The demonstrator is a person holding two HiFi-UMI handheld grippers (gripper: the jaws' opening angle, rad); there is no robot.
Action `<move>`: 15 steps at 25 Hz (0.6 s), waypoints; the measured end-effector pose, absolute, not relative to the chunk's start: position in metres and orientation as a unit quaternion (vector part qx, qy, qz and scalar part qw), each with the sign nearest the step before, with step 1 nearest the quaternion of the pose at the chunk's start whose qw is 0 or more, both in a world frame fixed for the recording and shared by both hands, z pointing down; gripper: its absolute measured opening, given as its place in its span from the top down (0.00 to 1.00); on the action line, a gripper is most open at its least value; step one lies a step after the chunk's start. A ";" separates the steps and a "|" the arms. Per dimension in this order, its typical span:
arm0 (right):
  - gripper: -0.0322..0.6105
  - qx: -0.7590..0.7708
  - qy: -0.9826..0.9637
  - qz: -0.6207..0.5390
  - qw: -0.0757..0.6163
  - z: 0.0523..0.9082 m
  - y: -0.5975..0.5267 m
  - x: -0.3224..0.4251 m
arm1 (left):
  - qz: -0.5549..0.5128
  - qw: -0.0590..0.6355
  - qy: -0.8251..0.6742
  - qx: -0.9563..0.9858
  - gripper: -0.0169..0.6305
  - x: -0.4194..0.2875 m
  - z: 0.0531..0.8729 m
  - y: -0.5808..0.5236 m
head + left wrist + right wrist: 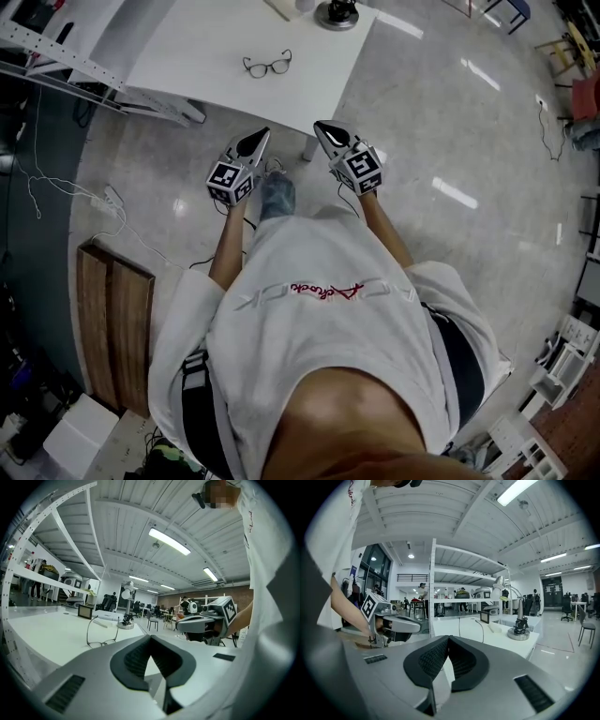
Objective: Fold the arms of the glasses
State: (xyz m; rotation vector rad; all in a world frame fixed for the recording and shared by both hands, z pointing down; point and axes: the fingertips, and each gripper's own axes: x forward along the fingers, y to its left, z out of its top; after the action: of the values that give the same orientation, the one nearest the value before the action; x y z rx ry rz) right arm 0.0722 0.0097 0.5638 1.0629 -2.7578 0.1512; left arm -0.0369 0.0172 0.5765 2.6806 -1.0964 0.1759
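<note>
White table (202, 52): glasses (267, 65) lie on top, arms unfolded. Left gripper (262, 134), right gripper (320, 126) side by side near table edge, well apart from glasses; both jaws closed, empty.

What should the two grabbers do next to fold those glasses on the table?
Probably reach both forward to the glasses, opening the jaws on the way. The glasses lie on the white table with their arms spread, untouched. The left gripper and right gripper hang short of the table's edge, jaws together, holding nothing.
</note>
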 end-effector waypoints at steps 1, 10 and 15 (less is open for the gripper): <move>0.96 0.358 -0.928 0.052 0.092 0.564 0.000 0.070 | 0.059 0.123 -0.375 0.917 0.94 -0.040 0.577 0.007; 0.96 0.366 -0.922 0.070 0.109 0.565 -0.082 0.050 | 0.061 0.152 -0.371 0.914 0.94 -0.070 0.579 -0.073; 0.96 0.372 -0.917 0.079 0.120 0.569 -0.116 0.045 | 0.062 0.169 -0.370 0.911 0.94 -0.084 0.586 -0.105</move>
State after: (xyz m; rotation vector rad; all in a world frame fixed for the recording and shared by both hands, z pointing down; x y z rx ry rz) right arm 0.0451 -0.1162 0.5695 1.0854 -2.6794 0.2322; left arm -0.0843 -0.1048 0.5858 2.5908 -1.0513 0.1757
